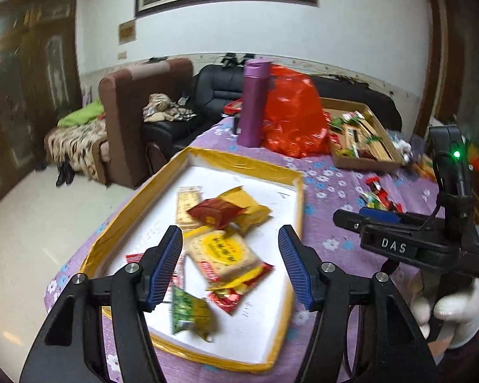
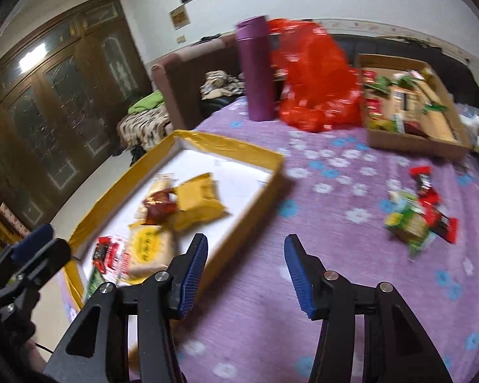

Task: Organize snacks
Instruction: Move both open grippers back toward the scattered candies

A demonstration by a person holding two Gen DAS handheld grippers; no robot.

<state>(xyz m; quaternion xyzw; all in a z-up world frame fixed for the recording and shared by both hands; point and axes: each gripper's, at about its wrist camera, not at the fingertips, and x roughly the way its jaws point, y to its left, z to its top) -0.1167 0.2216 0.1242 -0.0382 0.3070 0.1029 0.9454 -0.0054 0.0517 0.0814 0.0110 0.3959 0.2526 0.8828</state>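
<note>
A shallow tray with yellow-taped rim (image 1: 239, 161) (image 2: 233, 146) and white floor holds several snack packets: a cracker pack (image 1: 223, 252) (image 2: 150, 249), a dark red pack (image 1: 215, 212), a yellow pack (image 2: 198, 204) and a green pack (image 1: 188, 312). My left gripper (image 1: 230, 268) is open and empty above the tray's near part. My right gripper (image 2: 244, 276) is open and empty over the purple cloth, right of the tray; it also shows in the left wrist view (image 1: 357, 220). Loose red and green snacks (image 2: 421, 210) (image 1: 380, 196) lie on the cloth.
A purple flask (image 1: 254, 102) (image 2: 255, 67) and a red plastic bag (image 1: 293, 115) (image 2: 316, 76) stand at the table's back. A cardboard box (image 1: 361, 159) (image 2: 415, 143) with snacks sits at the back right. Sofas and a floor lie beyond the left table edge.
</note>
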